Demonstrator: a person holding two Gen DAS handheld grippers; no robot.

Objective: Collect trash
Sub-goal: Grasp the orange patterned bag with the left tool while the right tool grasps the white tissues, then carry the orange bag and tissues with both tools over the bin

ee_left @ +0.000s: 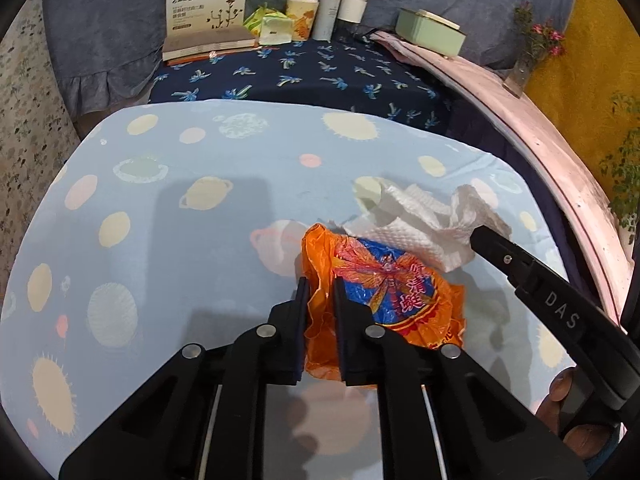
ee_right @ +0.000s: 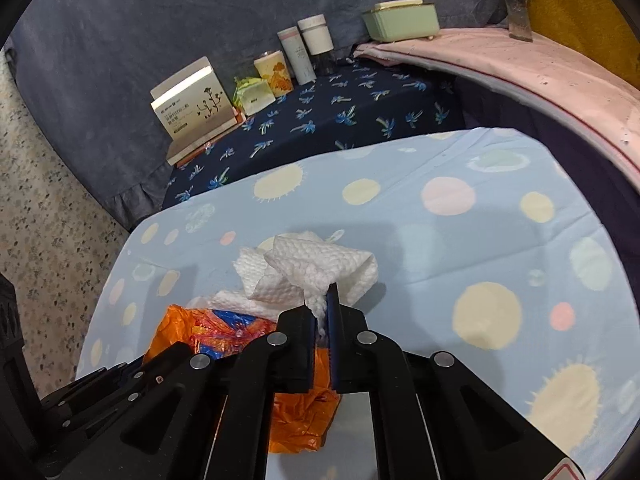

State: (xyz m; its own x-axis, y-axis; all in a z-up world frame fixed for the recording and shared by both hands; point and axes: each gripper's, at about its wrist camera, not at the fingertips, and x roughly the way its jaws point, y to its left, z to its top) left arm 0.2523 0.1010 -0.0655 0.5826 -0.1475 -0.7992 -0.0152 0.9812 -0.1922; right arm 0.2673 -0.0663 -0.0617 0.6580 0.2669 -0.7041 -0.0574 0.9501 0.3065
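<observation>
On blue tablecloth (ee_left: 160, 240): left claw (ee_left: 321, 284) pinching orange plastic bag (ee_left: 384, 292); right claw (ee_right: 321, 292) clamped on white paper towel (ee_right: 312, 268).

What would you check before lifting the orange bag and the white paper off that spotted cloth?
1. Left gripper pinching the orange plastic bag: ok, bag edge sits between its closed fingers.
2. Right gripper pinching the white paper towel: ok.
3. Towel free of the bag: cannot tell; they overlap.
4. Grip deep enough to hold: cannot tell; only a thin fold is caught in each.
5. Spotted cloth not caught in either grip: ok, as far as visible.
6. Bin to drop into: cannot tell; none in view.
</observation>
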